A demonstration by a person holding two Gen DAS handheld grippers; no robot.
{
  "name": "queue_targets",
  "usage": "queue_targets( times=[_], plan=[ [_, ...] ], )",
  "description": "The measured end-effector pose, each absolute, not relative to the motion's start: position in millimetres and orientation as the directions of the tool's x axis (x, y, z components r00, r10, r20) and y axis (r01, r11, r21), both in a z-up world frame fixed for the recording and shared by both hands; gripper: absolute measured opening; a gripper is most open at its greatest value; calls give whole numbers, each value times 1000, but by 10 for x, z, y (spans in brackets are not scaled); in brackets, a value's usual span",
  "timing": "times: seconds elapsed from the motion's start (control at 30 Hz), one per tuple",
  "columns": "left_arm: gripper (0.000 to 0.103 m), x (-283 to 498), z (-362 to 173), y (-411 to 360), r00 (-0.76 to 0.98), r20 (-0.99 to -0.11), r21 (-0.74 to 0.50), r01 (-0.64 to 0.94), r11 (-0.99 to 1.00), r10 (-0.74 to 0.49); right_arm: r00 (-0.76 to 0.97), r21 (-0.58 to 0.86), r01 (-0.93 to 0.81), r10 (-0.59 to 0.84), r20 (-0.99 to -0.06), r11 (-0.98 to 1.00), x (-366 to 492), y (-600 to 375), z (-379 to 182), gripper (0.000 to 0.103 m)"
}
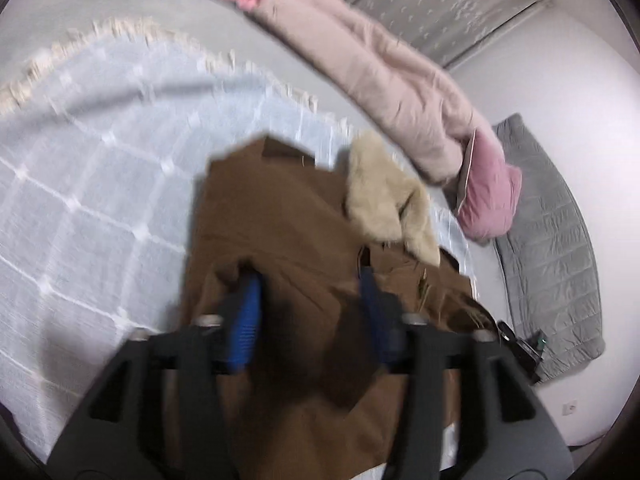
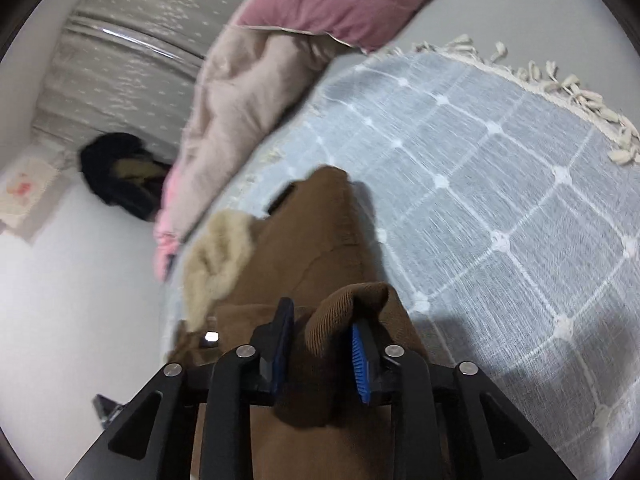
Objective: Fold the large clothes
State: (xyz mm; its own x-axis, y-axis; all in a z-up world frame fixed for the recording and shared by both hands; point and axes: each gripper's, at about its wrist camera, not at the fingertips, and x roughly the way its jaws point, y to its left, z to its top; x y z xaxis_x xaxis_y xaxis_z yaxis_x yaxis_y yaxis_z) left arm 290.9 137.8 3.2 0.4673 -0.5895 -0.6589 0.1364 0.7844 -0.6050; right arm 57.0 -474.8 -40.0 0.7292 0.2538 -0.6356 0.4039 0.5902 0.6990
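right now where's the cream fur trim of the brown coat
In the left wrist view the cream fur trim lies at the upper right of the brown coat, on the pale blue checked blanket, just short of the pink pillow.

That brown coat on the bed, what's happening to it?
Someone is folding it with a gripper in each hand. The brown coat, with its cream fur collar, lies on a pale blue checked blanket on the bed. The left gripper is open over the coat. The right gripper has a ribbed brown cuff between its parted fingers, but the pads do not look pressed on it. Pink bedding is bunched behind.
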Motion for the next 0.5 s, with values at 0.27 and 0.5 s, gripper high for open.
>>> queue_targets(
  times=[0.27, 0.5],
  plan=[
    [76, 2835, 172, 1371, 527, -719, -388, 235, 891, -452, 754, 600, 363, 154, -639, 714, 349, -4660, -75, 63],
    [76, 3025, -277, 1068, 478, -827, -171, 290, 942, -297, 655, 437, 387, 92, -750, 812, 648, -4512, -235, 67]
  ],
)
